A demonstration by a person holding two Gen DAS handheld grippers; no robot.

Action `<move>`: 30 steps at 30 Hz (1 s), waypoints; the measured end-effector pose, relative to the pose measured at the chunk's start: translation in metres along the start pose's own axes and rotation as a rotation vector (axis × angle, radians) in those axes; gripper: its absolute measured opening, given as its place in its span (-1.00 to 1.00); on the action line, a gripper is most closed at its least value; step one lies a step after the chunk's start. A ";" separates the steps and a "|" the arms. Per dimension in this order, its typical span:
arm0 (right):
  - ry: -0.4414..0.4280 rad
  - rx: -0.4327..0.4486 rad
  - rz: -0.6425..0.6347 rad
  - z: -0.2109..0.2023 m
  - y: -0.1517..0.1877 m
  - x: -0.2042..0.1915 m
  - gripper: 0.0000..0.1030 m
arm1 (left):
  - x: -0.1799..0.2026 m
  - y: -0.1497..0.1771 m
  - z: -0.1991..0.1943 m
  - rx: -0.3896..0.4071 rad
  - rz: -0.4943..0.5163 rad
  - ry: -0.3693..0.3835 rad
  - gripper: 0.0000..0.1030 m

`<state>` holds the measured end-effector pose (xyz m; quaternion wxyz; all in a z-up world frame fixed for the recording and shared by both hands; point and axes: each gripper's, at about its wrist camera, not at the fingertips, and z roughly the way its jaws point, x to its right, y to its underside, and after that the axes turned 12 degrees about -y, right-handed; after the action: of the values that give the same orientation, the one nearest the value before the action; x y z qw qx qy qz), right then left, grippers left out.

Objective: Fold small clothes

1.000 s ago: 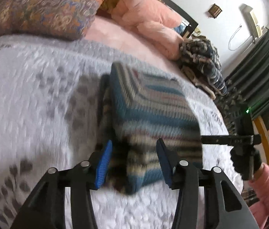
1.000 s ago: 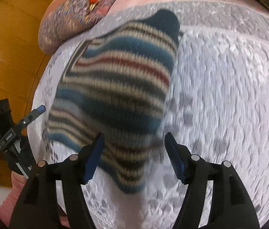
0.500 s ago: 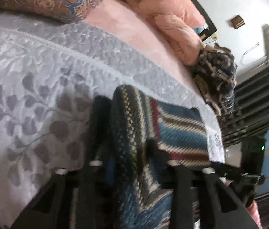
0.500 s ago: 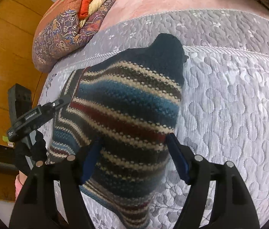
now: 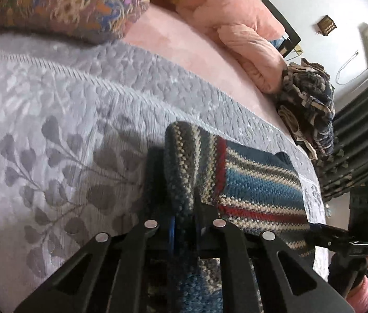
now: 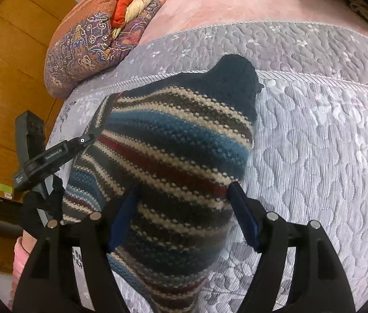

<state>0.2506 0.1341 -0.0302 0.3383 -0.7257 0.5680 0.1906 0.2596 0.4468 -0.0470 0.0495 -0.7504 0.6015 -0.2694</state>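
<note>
Sweater [image 6: 173, 156] – blue, red, cream, grey stripes; bedspread [image 6: 314, 143] – lilac-grey, leaf-patterned.

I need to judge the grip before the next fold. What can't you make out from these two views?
- Left wrist: how much of the striped knit sits inside the shut left tongs; the fabric bulges over the pads.
- Right wrist: whether the open right tongs touch the knit below them; no side view.
- Both views: the knit's near edge, cut off by the frame and the tong arms.
- Garment type: folded, unclear.
</note>
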 end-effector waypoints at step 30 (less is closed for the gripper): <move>0.011 -0.080 -0.023 -0.024 0.065 -0.003 0.42 | 0.054 0.102 -0.090 0.121 0.203 -0.207 0.13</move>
<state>0.1853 0.1112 -0.0295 0.3080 -0.7461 0.5535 0.2052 0.1353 0.3913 0.0079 0.1832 -0.7052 0.6487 -0.2199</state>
